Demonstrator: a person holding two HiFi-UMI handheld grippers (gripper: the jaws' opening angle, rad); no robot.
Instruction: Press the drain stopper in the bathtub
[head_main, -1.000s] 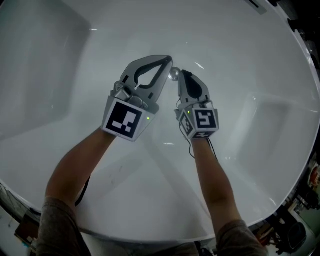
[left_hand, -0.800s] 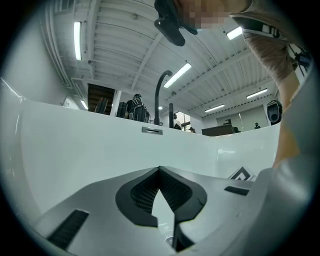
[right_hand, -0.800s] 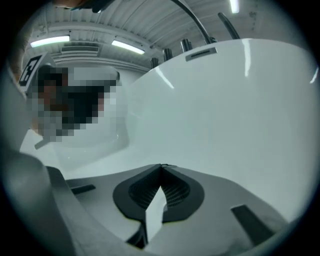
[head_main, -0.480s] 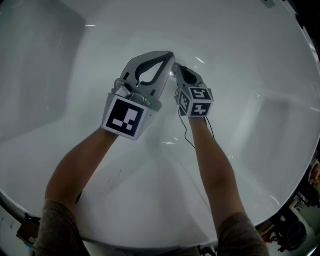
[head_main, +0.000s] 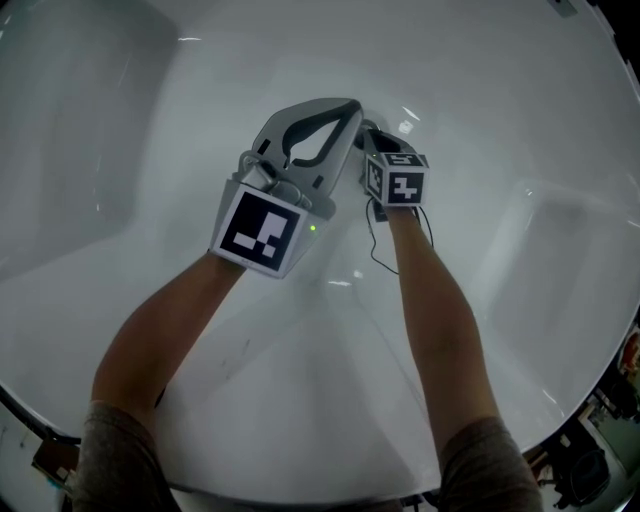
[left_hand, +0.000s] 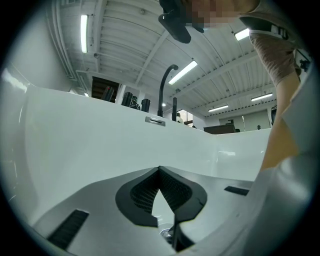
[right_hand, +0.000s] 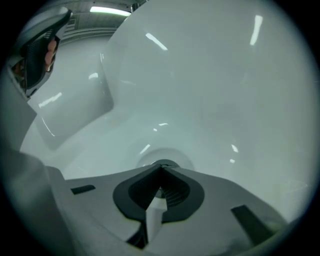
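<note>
1. The drain stopper (right_hand: 165, 162) sat in a shallow round dip in the floor of the white bathtub (head_main: 520, 120), toward its far end.
2. The right claw (right_hand: 161, 168) was closed and empty, with its tips right at the stopper.
3. The left claw (head_main: 349, 105), also closed and empty, lay just to the left of the right one.
4. A black tap (left_hand: 164, 87) stood on the far rim.
</note>
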